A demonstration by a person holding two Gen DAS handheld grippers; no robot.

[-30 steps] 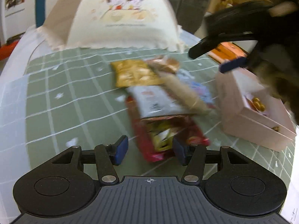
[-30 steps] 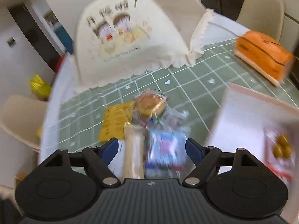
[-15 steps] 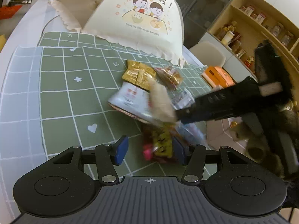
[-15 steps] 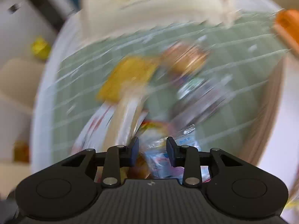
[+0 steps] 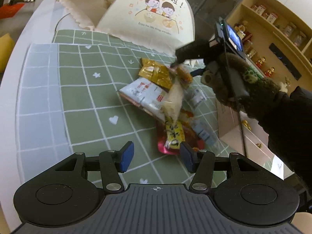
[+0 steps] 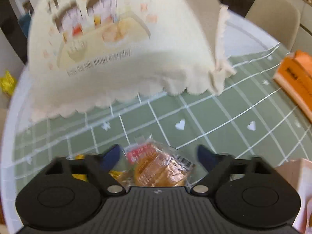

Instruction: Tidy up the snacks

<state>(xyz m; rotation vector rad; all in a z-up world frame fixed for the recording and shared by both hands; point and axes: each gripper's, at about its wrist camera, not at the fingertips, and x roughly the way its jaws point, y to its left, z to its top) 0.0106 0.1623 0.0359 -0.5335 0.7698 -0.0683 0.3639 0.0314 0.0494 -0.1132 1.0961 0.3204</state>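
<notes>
A round white tabletop [image 5: 37, 44] carries a sage-green cloth with a white grid and small hearts [image 5: 83, 105], and wooden shelves with jars [image 5: 273, 25] fill the wall at two o'clock in the left wrist view. At twelve o'clock stands a cream fabric food cover printed with two cartoon children [image 5: 156, 17]. A pale pink cardboard box [image 5: 247, 142] sits at three o'clock of the snack pile, and an orange rectangular box [image 6: 298, 81] lies at two o'clock in the right wrist view.

The snacks lie heaped at the cloth's centre: a white printed packet [image 5: 144, 93], a gold foil packet [image 5: 156, 74] at its twelve o'clock, a red and yellow pouch [image 5: 173, 136] at six o'clock, and a long pale wrapped stick [image 5: 173, 101] across them.

The right gripper [image 6: 158, 156], held by a hand in a dark fuzzy glove [image 5: 245, 83], has jaws that are opening, with a clear-wrapped golden-brown bun [image 6: 159, 167] between them, untouched by the pads. The left gripper [image 5: 156, 156] hovers at six o'clock of the pile, jaws moderately wide and empty
</notes>
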